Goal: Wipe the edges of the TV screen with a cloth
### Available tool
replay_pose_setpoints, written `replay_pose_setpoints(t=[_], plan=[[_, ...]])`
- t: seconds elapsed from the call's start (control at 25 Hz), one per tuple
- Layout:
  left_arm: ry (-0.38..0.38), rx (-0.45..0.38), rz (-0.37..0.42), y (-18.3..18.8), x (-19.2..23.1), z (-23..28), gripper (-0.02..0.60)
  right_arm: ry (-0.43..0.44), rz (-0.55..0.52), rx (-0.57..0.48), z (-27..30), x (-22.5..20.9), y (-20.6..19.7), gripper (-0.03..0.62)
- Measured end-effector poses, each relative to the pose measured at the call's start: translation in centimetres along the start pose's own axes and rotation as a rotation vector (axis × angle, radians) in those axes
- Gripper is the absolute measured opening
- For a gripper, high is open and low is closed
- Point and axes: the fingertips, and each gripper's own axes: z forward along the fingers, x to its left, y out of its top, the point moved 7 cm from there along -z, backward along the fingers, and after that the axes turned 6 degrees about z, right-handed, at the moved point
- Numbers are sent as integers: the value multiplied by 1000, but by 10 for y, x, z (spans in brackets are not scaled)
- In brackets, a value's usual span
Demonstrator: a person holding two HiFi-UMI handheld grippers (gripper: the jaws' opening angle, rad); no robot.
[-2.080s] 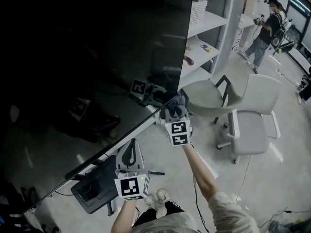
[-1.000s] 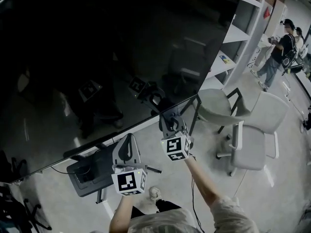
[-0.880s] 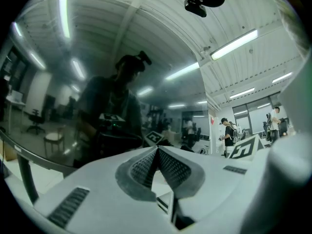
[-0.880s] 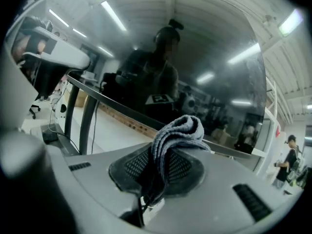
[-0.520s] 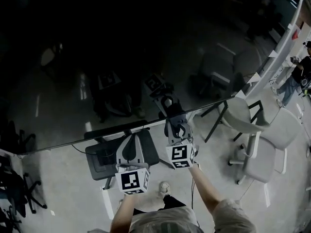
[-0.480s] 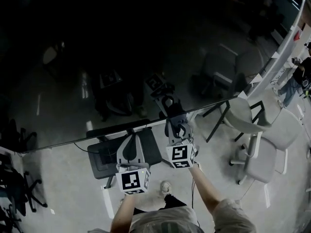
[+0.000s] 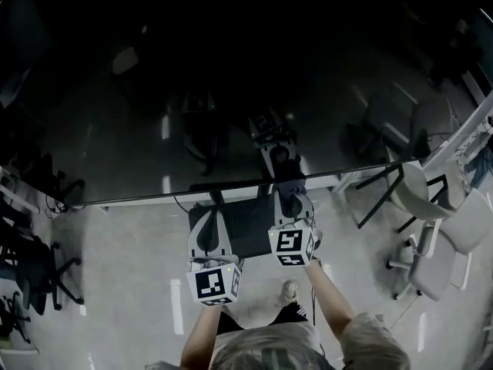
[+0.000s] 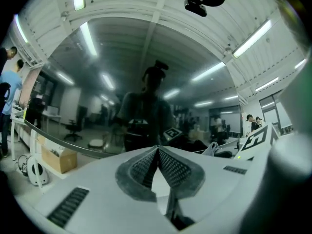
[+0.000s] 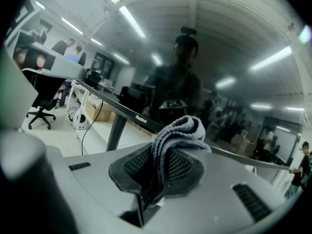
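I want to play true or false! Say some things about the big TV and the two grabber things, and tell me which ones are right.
1. The right gripper is pinching a grey cloth. True.
2. The left gripper has a cloth too. False: its jaws are closed together with nothing between them.
3. The TV screen is showing a cartoon. False: it is dark and shows only reflections of the room.
4. The right gripper is up near the bottom edge of the TV. True.
5. The left gripper is pressed against the screen. False: in the head view it sits lower, away from the TV's edge.
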Motion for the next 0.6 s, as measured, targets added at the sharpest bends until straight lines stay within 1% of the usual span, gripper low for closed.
replay_pose_setpoints(t=[0.12, 0.2, 0.4, 0.52, 0.6], plan=[[25, 4, 8, -3, 58, -30, 14, -37, 42, 6, 5, 49, 15, 49], [45, -3, 19, -1, 91, -51, 14, -52, 47, 3, 7, 79, 25, 49], [107, -9, 45, 7, 171, -95, 15, -34, 45, -12, 20, 155, 50, 49], [143, 1, 59, 7, 224, -119, 14, -47, 65, 8, 30, 197, 60, 49], [175, 3, 48, 7, 257, -133, 14, -41, 59, 21, 35, 221, 69, 49]])
